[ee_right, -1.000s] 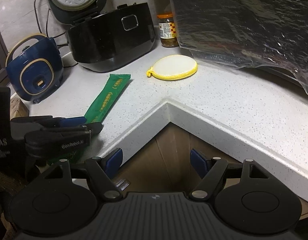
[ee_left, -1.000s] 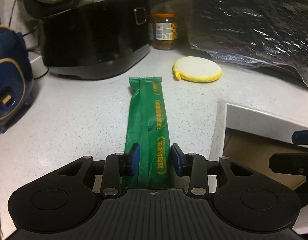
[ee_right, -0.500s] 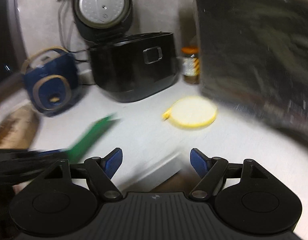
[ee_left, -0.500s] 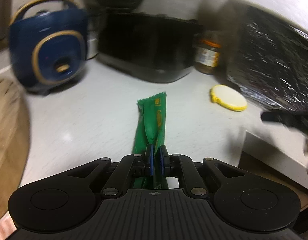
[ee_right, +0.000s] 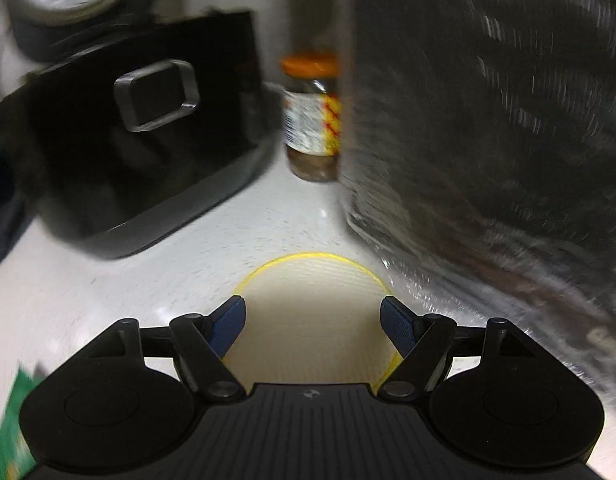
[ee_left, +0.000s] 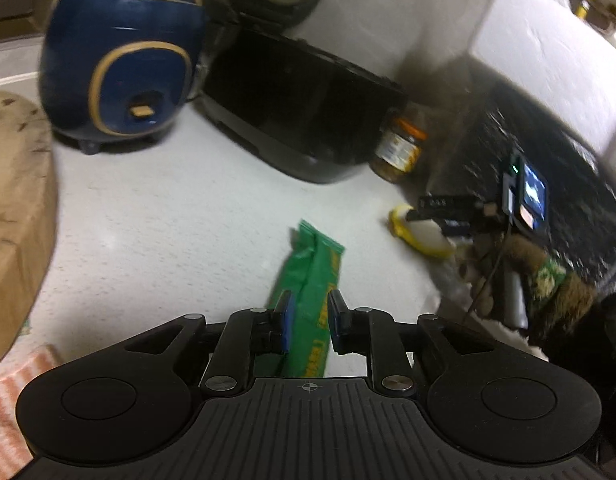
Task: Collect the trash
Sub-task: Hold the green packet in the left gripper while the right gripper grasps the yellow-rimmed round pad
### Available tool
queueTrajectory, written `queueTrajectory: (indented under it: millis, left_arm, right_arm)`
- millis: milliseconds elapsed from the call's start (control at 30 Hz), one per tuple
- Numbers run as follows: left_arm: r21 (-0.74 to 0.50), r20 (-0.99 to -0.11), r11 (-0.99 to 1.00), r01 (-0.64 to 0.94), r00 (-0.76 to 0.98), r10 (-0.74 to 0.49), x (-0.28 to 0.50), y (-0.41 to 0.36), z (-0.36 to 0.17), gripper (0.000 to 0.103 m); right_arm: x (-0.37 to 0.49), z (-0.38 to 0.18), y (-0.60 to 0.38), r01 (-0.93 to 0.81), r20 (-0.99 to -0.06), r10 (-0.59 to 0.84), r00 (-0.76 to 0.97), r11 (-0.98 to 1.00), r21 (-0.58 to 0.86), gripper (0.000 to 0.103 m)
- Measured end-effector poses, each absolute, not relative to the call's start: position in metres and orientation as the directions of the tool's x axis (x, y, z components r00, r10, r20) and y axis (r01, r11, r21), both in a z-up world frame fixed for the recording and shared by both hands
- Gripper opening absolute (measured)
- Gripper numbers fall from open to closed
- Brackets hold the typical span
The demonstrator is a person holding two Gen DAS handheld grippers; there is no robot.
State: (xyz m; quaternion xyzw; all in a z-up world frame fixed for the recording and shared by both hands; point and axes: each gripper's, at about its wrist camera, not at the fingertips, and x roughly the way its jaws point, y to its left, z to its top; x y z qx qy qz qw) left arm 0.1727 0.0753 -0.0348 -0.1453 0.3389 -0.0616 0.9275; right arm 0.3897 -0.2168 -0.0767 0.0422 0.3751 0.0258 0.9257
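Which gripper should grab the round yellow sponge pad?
Right. The right gripper is open with the round yellow-rimmed sponge pad lying between its fingers, while the left gripper already straddles the long green wrapper.

Both grippers: black ribbed housing, two round caps, silver pivot screws, blue pads on the fingers [ee_left: 286,322]. Right gripper [ee_left: 443,216], seen from the left wrist camera, carries a small lit screen with a green LED. Patterned brown-green sleeve behind it.
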Motion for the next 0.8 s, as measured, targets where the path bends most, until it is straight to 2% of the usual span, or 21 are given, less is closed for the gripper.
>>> queueTrajectory:
  millis: [67, 133, 233, 267, 333, 367, 433, 500, 600, 800]
  left_arm:
    - [-0.318, -0.613, 0.948, -0.010, 0.765, -0.197, 0.173, 0.080, -0.033, 0.021]
    - [-0.327, -0.620, 0.945, -0.025, 0.760, -0.195, 0.178, 0.083, -0.034, 0.021]
    - [-0.327, -0.634, 0.945, -0.029, 0.748, -0.196, 0.186, 0.078, -0.037, 0.021]
    - [-0.329, -0.636, 0.944, -0.023, 0.744, -0.203, 0.188, 0.075, -0.038, 0.021]
    - [-0.337, -0.636, 0.941, 0.003, 0.736, -0.231, 0.192, 0.068, -0.039, 0.021]
    - [-0.343, -0.636, 0.939, 0.022, 0.731, -0.250, 0.193, 0.064, -0.039, 0.021]
    - [-0.356, -0.636, 0.932, 0.068, 0.713, -0.295, 0.197, 0.054, -0.040, 0.021]
    - [-0.368, -0.642, 0.924, 0.106, 0.690, -0.335, 0.203, 0.045, -0.042, 0.021]
    - [-0.358, -0.665, 0.926, 0.122, 0.663, -0.344, 0.213, 0.032, -0.046, 0.021]
    - [-0.367, -0.673, 0.925, 0.095, 0.660, -0.335, 0.256, 0.016, -0.048, 0.021]
  right_arm:
    - [0.390, -0.078, -0.219, -0.013, -0.681, 0.089, 0.727, 0.993, 0.116, 0.075]
    - [0.384, -0.078, -0.213, -0.072, -0.686, 0.109, 0.720, 0.994, 0.082, 0.061]
    - [0.363, -0.078, -0.200, -0.192, -0.687, 0.156, 0.710, 0.981, 0.025, 0.049]
    - [0.354, -0.078, -0.197, -0.227, -0.689, 0.183, 0.701, 0.974, 0.028, 0.045]
    - [0.335, -0.076, -0.193, -0.289, -0.698, 0.244, 0.673, 0.956, 0.056, 0.029]
    - [0.329, -0.074, -0.192, -0.314, -0.703, 0.275, 0.656, 0.946, 0.077, 0.027]
    - [0.314, -0.072, -0.194, -0.352, -0.714, 0.342, 0.611, 0.925, 0.143, 0.017]
    - [0.298, -0.071, -0.194, -0.390, -0.717, 0.421, 0.555, 0.893, 0.222, 0.016]
    - [0.276, -0.070, -0.188, -0.442, -0.711, 0.482, 0.511, 0.857, 0.263, 0.016]
    - [0.227, -0.066, -0.191, -0.405, -0.678, 0.463, 0.571, 0.877, 0.257, 0.017]
